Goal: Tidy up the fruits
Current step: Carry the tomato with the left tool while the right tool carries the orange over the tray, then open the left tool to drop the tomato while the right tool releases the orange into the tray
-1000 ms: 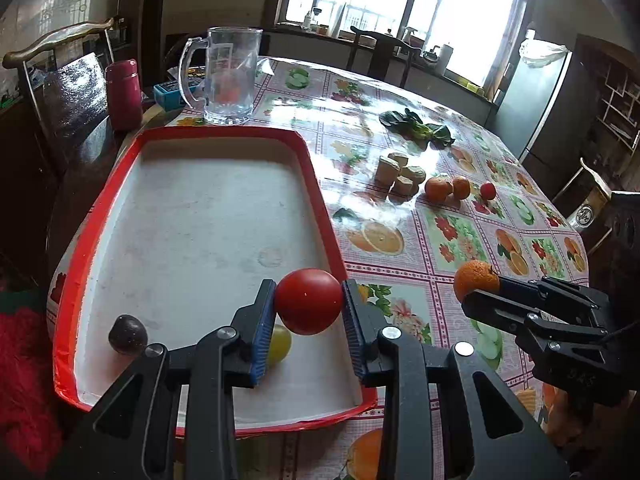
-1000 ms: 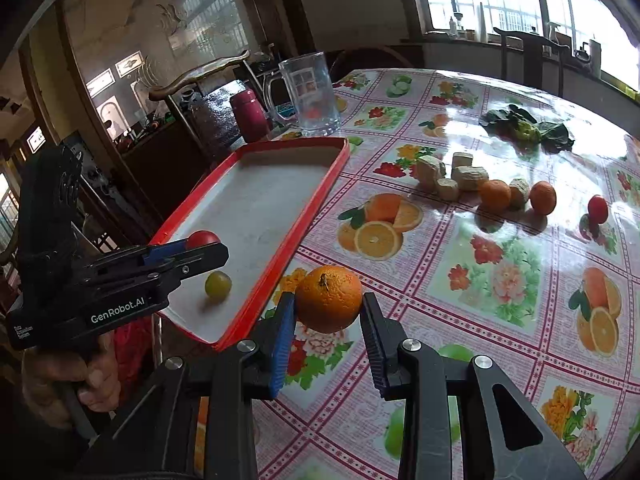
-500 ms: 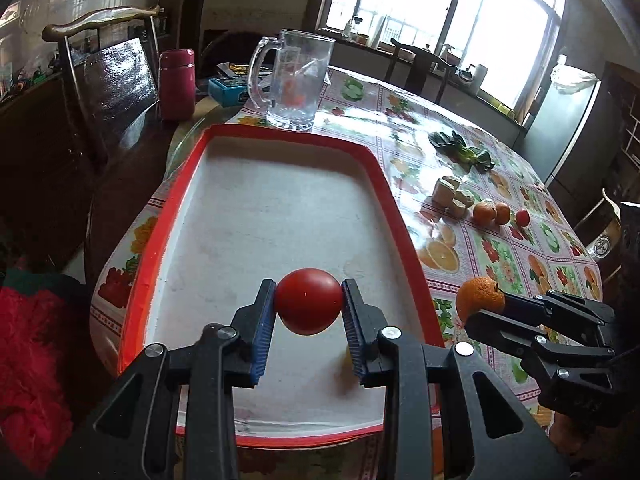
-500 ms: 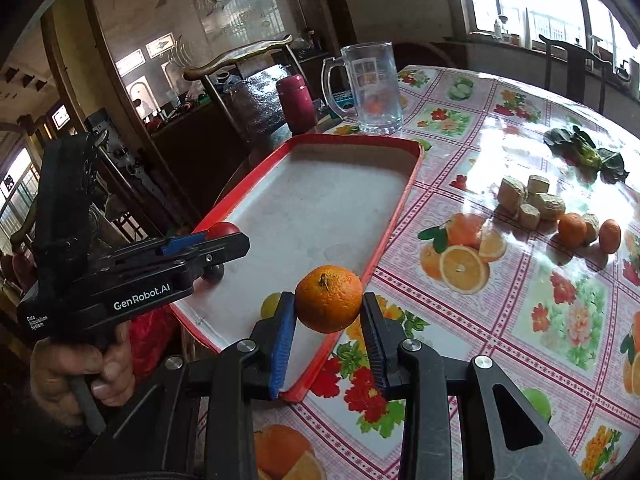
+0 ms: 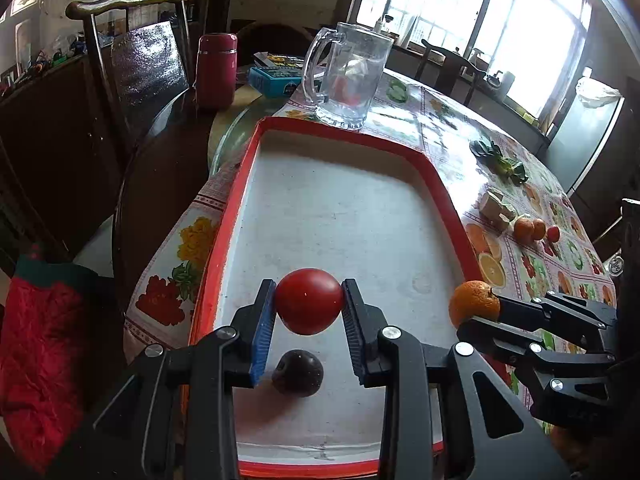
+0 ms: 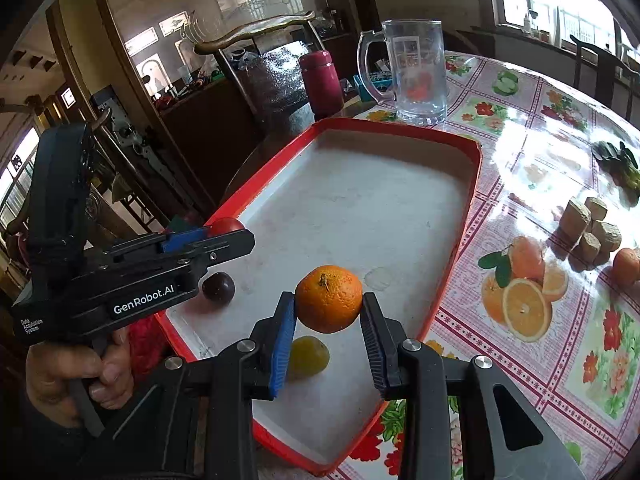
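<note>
My left gripper (image 5: 308,308) is shut on a red tomato (image 5: 309,305) and holds it above the near end of the red-rimmed white tray (image 5: 240,184). A dark plum (image 5: 298,372) lies in the tray just below it. My right gripper (image 6: 329,312) is shut on an orange (image 6: 329,298) and holds it over the tray's (image 6: 476,168) near end, above a yellow-green fruit (image 6: 309,356). The plum (image 6: 218,286) and the left gripper's tomato (image 6: 226,225) also show in the right wrist view. The right gripper's orange (image 5: 474,304) shows in the left wrist view.
A glass mug (image 5: 348,76) stands past the tray's far end, with a red flask (image 5: 216,70) and a blue box (image 5: 276,76) beside it. To the right on the flowered tablecloth lie cork-like chunks (image 6: 590,228), oranges (image 5: 528,229), a small red fruit (image 5: 553,233) and green leaves (image 5: 500,160). A chair (image 5: 140,60) stands at the left.
Both grippers have moved left and forward with their fruits. The orange now hangs over the tray instead of over its right rim. The plum has come into view under the tomato.
</note>
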A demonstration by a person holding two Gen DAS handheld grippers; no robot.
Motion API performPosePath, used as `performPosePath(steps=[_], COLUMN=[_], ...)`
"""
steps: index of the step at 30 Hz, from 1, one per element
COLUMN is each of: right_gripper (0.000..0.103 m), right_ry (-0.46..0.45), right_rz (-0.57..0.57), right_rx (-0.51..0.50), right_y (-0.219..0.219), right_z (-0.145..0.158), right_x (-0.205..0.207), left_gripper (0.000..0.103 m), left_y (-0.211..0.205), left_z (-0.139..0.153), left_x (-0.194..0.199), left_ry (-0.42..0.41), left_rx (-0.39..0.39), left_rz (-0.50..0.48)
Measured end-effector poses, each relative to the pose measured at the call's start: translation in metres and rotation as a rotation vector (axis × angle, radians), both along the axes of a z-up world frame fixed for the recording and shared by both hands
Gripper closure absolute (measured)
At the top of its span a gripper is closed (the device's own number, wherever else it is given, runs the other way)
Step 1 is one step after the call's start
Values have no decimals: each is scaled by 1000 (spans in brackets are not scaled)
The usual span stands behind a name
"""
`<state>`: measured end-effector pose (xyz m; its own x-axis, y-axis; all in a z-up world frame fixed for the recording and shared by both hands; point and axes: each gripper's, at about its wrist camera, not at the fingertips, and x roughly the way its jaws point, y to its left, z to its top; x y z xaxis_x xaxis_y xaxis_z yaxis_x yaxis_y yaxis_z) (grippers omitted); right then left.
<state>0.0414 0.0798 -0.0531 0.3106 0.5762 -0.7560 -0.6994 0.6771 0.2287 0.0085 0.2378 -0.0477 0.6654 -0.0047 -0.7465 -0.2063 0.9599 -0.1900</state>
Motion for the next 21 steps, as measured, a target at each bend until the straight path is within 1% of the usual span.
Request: performPosePath(steps=[7,9,15,16,17,18,20,21], right_gripper=[70,68,67,66,62,58,57,57], right_ry=[38,45,48,48,47,43,33,30], right_rz=[19,28,35,34,29,24,19,15], right_rx=[-38,-49,-35,-29,-24,-17,-3,2], right_y=[14,16,14,13,11,7,1,-2], right_z=[-20,-23,-23,-22,-20,-18,-14,-12], right_x=[9,9,7,6,6,5,2,1], left_gripper=[73,73,73,73,73,72,66,61], left_y=[5,5,0,0,1,2,2,2], left_z=[-13,-18,-19,-19,-19,-18,-16,-15], left_x=[7,9,9,9,9,8,7,7], left_ry=[44,64,85,88,90,90,90,85], left_rx=[-4,-1,40,39,37,35,30,28], left_rz=[-1,-4,-10,-10,-10,-7,2,5])
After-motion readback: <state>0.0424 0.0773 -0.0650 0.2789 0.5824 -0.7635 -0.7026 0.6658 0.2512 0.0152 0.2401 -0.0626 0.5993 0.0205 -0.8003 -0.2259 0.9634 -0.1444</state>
